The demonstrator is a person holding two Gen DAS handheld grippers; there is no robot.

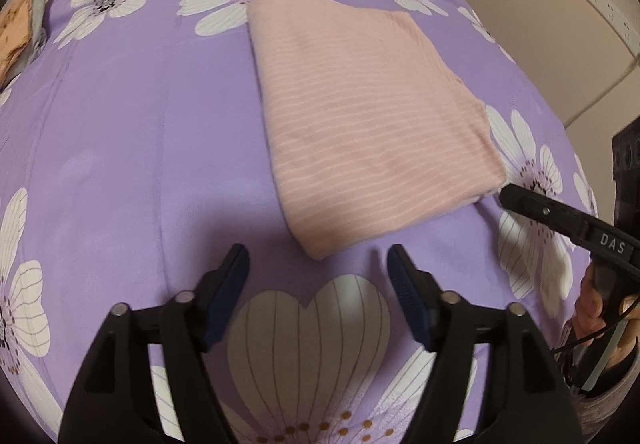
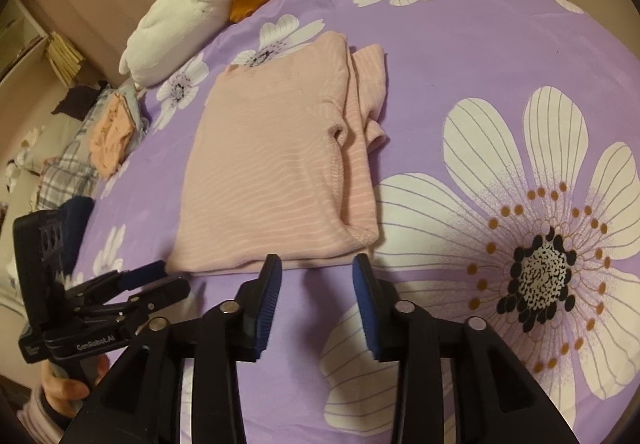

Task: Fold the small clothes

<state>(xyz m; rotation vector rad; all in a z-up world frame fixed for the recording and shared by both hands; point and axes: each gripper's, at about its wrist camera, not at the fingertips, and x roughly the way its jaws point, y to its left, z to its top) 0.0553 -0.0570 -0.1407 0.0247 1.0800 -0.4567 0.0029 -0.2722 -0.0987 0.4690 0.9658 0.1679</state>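
Pretty dim, warm indoor light with a pinkish cast over both views. Heavy fisheye bulge: the purple floral bedspread (image 1: pixel 140 132) curves hard toward the edges and the corners go black. Soft shadows pool on the bedspread just ahead of both cameras. No glare, slightly soft and grainy overall, worst near the rims.
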